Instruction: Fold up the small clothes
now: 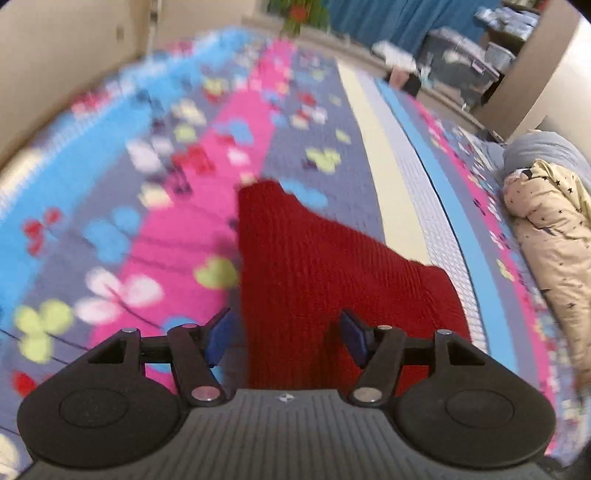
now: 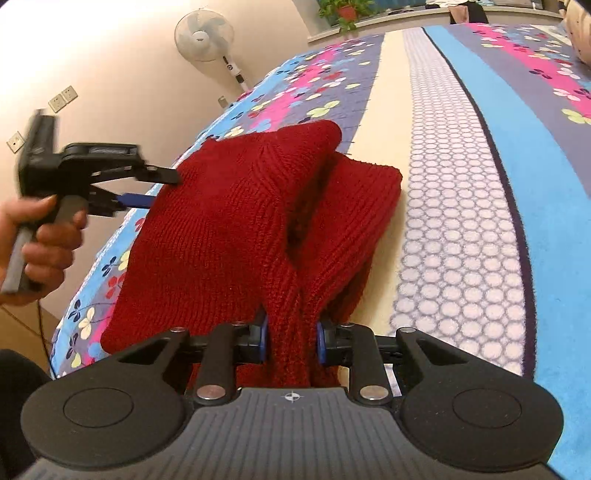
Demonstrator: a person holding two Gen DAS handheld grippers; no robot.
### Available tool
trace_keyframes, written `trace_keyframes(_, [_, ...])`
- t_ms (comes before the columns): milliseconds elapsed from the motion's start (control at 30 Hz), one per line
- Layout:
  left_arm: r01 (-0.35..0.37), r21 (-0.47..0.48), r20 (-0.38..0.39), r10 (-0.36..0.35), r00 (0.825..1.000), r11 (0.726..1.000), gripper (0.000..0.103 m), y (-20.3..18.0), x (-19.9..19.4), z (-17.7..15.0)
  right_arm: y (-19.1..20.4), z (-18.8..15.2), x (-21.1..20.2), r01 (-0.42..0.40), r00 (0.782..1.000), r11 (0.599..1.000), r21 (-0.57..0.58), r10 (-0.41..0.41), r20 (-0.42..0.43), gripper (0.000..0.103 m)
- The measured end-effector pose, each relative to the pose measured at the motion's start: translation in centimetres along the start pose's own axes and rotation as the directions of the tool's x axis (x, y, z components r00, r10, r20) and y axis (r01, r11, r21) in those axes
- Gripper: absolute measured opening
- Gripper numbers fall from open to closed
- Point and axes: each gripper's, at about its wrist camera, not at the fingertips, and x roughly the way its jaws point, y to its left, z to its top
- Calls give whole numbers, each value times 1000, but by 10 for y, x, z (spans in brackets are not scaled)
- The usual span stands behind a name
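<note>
A red knitted sweater (image 2: 229,221) lies bunched on the patterned bedspread (image 2: 461,221). My right gripper (image 2: 292,339) is shut on a gathered fold of its near edge, which is lifted a little off the bed. At the left of the right wrist view a hand (image 2: 48,236) holds my left gripper (image 2: 159,190). Its jaws are apart, with one fingertip at the sweater's far left edge. In the blurred left wrist view the left gripper (image 1: 286,338) stands open above the sweater (image 1: 314,258). The knit shows in the gap between the blue pads, which do not press on it.
The bedspread (image 1: 147,184) has blue, pink, grey and cream stripes. A beige star-print jacket (image 1: 546,229) and a grey pillow (image 1: 543,147) lie at its right side. A standing fan (image 2: 204,35) and a potted plant (image 2: 343,11) stand beyond the bed, and storage boxes (image 1: 461,70) lie further off.
</note>
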Motion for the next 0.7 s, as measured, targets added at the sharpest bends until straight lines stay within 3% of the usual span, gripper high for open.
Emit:
trace_keyframes(67, [-10,27,73,9,997,1000,69,-3,-28,-11,1,-1,-1,4,1000,1000,-2,-4,2,24])
trace_keyframes(167, [57,118,118,-71,990,991,68,-20,-56,-37,1,-3,-2,9,1000,1000,-12,-9,8,25])
trace_keyframes(267, [90,216,77,-108,991,972,50,-35,-49,-68,2,-8,-2,21,1000,999,-32,-21,7,27])
trace_keyframes(300, [68,261,35,-80,996,963,49,-38,-34,-80,3,-9,-1,32,999,999,-43,-31,7,29])
trace_keyframes(367, [-12,316,71,-12,997,949,51,-40,-19,-99,5,-11,-4,42,999,998,-50,-42,3,36])
trace_keyframes(433, [-55,324,102,23,995,945,50,-45,-30,-100,6,-14,-13,57,998,998,-39,-56,21,42])
trace_keyframes(567, [1,334,128,-46,991,943,50,-47,-66,-111,12,-22,-20,98,995,993,-61,-97,26,42])
trace_keyframes(633, [-32,373,63,9,998,927,50,-48,-48,-122,15,-29,-11,140,990,984,-107,-140,10,38])
trace_keyframes(667, [-56,404,-17,69,997,913,52,-47,-29,-132,18,-31,-9,149,989,982,-119,-149,9,36])
trace_keyframes(700, [-75,411,-22,92,995,909,55,-44,-22,-137,20,-31,-10,152,988,980,-126,-152,5,36])
